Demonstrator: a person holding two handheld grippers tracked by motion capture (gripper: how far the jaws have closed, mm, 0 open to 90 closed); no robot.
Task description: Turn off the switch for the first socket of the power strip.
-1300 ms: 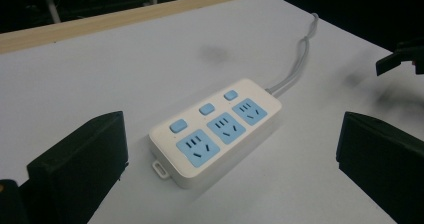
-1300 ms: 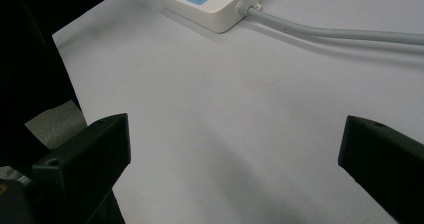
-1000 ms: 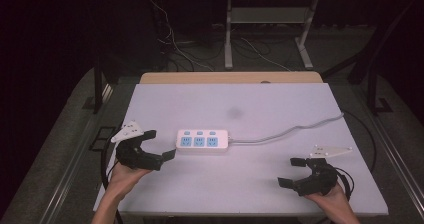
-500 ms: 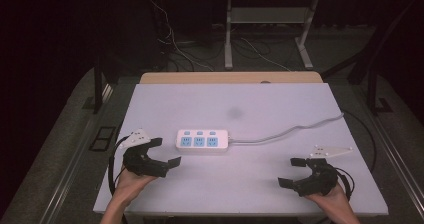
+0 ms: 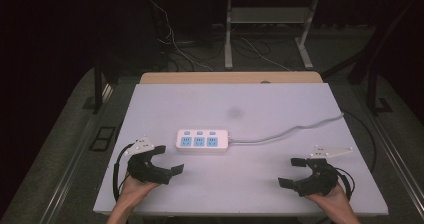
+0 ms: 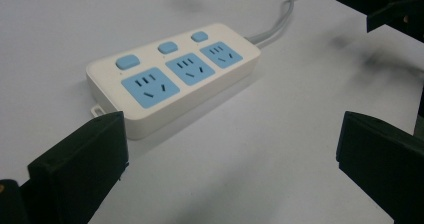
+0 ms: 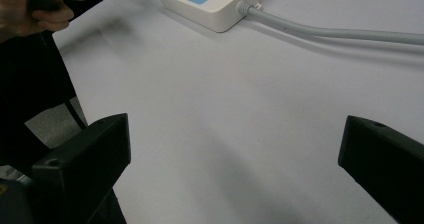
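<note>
Power strip lies flat mid-table at frame center, untouched, with left gripper just below-left and right gripper at lower right both wide open and empty; a skewed pinch would likely shove it or snag its cord.

Lab or test room, dimly lit.
White table on dark carpet; metal desk frame behind; loose cables on the floor; floor rails alongside the table.
</note>
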